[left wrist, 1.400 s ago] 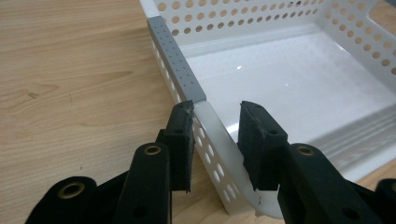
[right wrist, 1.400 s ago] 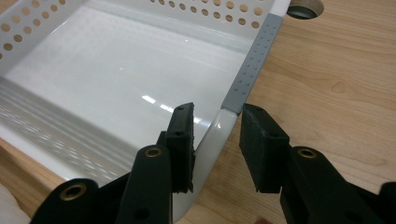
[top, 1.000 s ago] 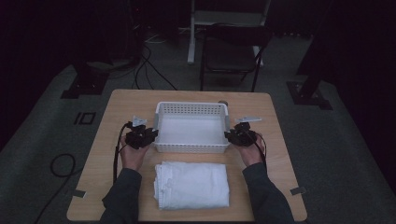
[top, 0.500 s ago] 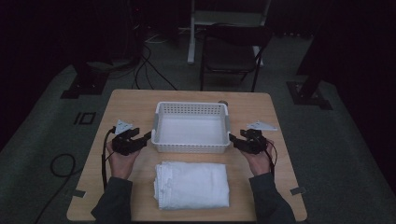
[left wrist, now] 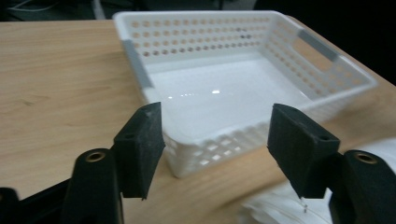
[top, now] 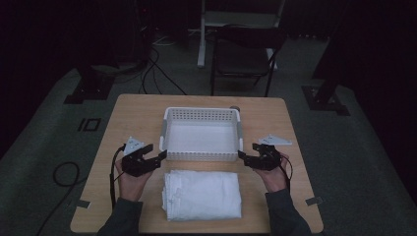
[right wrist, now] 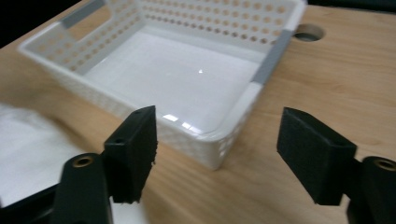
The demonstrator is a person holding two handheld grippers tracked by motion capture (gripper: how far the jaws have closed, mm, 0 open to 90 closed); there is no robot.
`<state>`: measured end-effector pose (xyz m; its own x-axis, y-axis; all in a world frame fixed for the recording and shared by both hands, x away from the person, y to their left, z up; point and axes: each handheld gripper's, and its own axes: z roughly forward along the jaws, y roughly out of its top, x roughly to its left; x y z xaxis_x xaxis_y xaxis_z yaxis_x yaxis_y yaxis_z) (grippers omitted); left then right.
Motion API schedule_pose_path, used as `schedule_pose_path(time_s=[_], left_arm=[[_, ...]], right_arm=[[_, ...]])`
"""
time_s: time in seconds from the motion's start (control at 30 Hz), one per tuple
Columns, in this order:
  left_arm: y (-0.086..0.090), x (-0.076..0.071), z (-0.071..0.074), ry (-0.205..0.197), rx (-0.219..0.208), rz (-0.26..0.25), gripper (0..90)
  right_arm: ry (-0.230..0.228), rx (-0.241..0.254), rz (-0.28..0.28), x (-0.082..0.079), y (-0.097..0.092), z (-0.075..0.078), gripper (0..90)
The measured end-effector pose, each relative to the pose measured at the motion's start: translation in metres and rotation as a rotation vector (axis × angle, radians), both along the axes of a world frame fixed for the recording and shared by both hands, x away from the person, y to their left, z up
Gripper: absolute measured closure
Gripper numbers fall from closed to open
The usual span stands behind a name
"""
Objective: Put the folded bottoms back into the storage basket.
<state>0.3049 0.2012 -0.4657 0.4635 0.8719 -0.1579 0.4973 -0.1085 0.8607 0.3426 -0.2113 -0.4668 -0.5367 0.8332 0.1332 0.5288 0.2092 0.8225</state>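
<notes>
A: While the white basket sits at the centre of the tabletop, where are the tools?

B: The left tool is just beside the basket's near left corner, the right tool just beside its near right corner. Neither touches it.

A: Jaw state?

B: Both sets have just been opening and stand apart, nothing between them.

A: The folded white cloth?

B: On the person's side of the basket, between the hands.
</notes>
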Motion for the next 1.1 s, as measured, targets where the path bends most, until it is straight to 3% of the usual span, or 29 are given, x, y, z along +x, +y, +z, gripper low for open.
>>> schedule_pose_path(time_s=[0.07, 0.1, 0.2, 0.37, 0.6, 0.8, 0.9, 1.1], left_arm=[[0.000, 0.000, 0.000, 0.000, 0.000, 0.000, 33.6], [-0.006, -0.011, -0.003, 0.009, 0.017, -0.029, 31.8], [-0.009, -0.017, -0.007, 0.012, 0.038, -0.047, 31.8], [-0.013, -0.025, -0.013, 0.033, 0.026, -0.066, 31.2], [-0.025, -0.040, -0.018, 0.050, 0.055, -0.087, 21.2], [-0.035, -0.050, -0.032, 0.106, 0.044, -0.137, 16.5], [-0.039, -0.054, -0.039, 0.130, 0.040, -0.149, 14.1], [-0.040, -0.068, -0.043, 0.128, 0.053, -0.137, 12.8]], right_arm=[[0.002, 0.002, 0.010, -0.002, 0.001, 0.000, 27.6], [0.001, -0.006, 0.030, -0.008, 0.003, -0.001, 25.3], [0.009, -0.017, 0.053, -0.016, 0.006, -0.004, 26.1], [0.025, -0.015, 0.076, -0.028, 0.006, -0.009, 26.7], [0.059, -0.009, 0.118, -0.048, 0.008, -0.023, 26.2], [0.074, -0.028, 0.147, -0.062, 0.015, -0.032, 24.7], [0.074, -0.040, 0.157, -0.067, 0.017, -0.033, 23.0], [0.083, -0.034, 0.186, -0.079, 0.022, -0.038, 20.3]])
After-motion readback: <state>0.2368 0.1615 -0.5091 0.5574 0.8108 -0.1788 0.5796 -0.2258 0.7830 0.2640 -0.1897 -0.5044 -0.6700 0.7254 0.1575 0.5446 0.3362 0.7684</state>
